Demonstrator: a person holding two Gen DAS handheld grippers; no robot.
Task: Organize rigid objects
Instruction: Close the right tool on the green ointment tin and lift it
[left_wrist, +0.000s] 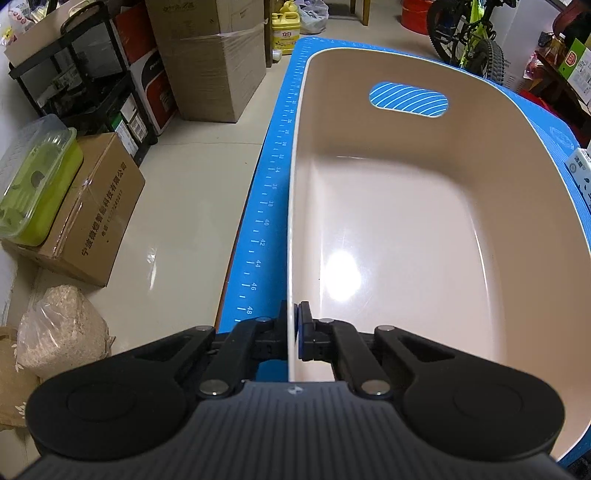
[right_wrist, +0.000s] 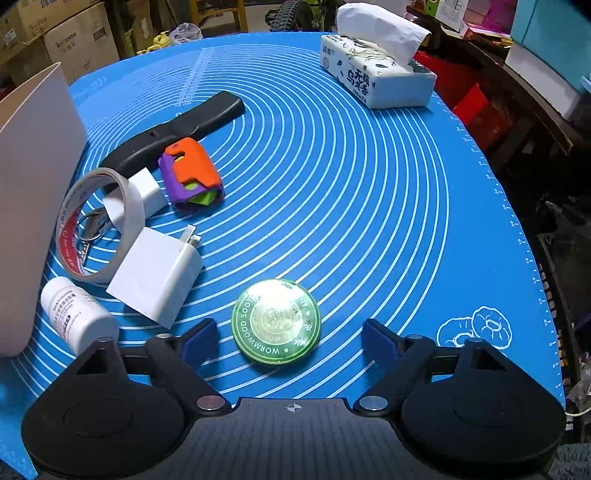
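My left gripper (left_wrist: 292, 317) is shut on the near left rim of an empty beige plastic bin (left_wrist: 406, 229), one pad on each side of the wall. In the right wrist view the same bin's wall (right_wrist: 33, 184) stands at the left. My right gripper (right_wrist: 290, 329) is open, low over the blue mat, with a round green tin (right_wrist: 276, 321) between its fingers; neither pad touches it. Left of the tin lie a white charger (right_wrist: 159, 277), a tape roll (right_wrist: 99, 225), a white bottle (right_wrist: 79, 317), an orange and purple toy (right_wrist: 192, 173) and a black handled tool (right_wrist: 177, 129).
A tissue pack (right_wrist: 376, 77) sits at the mat's far right. A small white adapter (right_wrist: 147, 192) and a key ring (right_wrist: 88, 225) lie by the tape. Cardboard boxes (left_wrist: 92, 206) and a green lidded container (left_wrist: 37, 184) stand on the floor left of the table.
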